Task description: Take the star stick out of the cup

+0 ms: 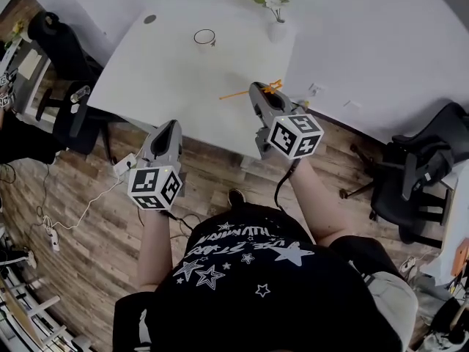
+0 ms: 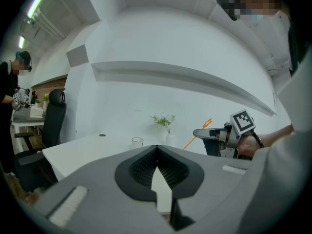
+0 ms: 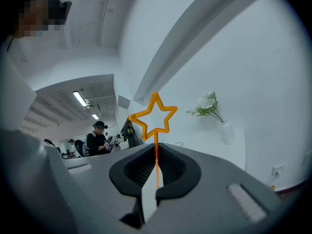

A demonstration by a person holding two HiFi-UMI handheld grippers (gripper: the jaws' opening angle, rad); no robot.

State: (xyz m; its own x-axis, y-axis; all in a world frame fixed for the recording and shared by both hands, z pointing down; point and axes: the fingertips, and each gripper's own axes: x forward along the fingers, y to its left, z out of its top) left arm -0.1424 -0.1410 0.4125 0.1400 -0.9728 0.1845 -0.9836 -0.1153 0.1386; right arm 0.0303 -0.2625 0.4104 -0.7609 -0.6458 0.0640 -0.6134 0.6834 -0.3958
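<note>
The star stick (image 3: 156, 138) is already clear of the cup (image 1: 204, 37): its thin orange shaft is pinched between the closed jaws of the right gripper (image 3: 156, 149), with the hollow star head standing just above them. In the head view the stick lies roughly level across that gripper's tip, over the near edge of the desk (image 1: 168, 72), well apart from the cup, which stands empty and upright further back. The main risk seems to be the grip itself. The shaft is very slim against wide ribbed pads, so a quick swing or a roll of the wrist could let it pivot or slide out. This close to the edge, it would likely drop to the wooden floor rather than the desk. The long free end could also sweep into the vase of white flowers (image 1: 277, 28) and tip it. The left gripper (image 1: 171, 128) is off the desk with its jaws pressed together on nothing, so it offers no backup.
</note>
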